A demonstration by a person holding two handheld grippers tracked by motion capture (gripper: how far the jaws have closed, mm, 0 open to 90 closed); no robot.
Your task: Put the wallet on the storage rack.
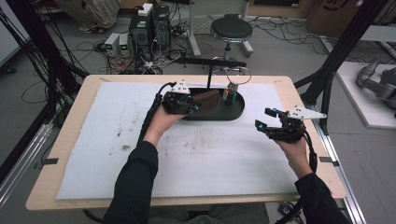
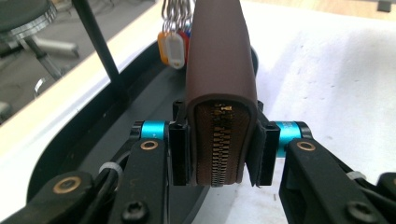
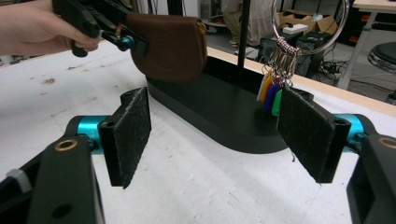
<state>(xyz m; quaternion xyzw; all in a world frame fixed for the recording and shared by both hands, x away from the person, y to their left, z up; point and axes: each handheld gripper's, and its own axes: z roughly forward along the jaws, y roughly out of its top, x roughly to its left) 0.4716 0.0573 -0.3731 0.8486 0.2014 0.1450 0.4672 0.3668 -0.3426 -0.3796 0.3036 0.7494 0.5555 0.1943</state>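
A brown zippered leather pouch (image 2: 219, 79) sits clamped between the pads of my left gripper (image 2: 218, 151), zipper edge toward the camera. In the high view the left gripper (image 1: 194, 106) holds the pouch (image 1: 208, 99) over the left part of a black oval tray (image 1: 236, 112). The right gripper view has the pouch (image 3: 170, 44) hanging above the tray (image 3: 219, 116). A bunch of coloured key tags (image 3: 271, 95) on a large metal ring hangs from the tray's black stand (image 1: 208, 77). My right gripper (image 1: 266, 122) stands open to the right of the tray, nothing between its pads (image 3: 128, 133).
A white mat (image 1: 140, 154) covers the wooden table (image 1: 70, 130). Beyond the far edge are a round stool (image 1: 231, 30), computer boxes (image 1: 149, 28) and loose cables on the floor. A black frame post (image 1: 336, 56) rises at the right.
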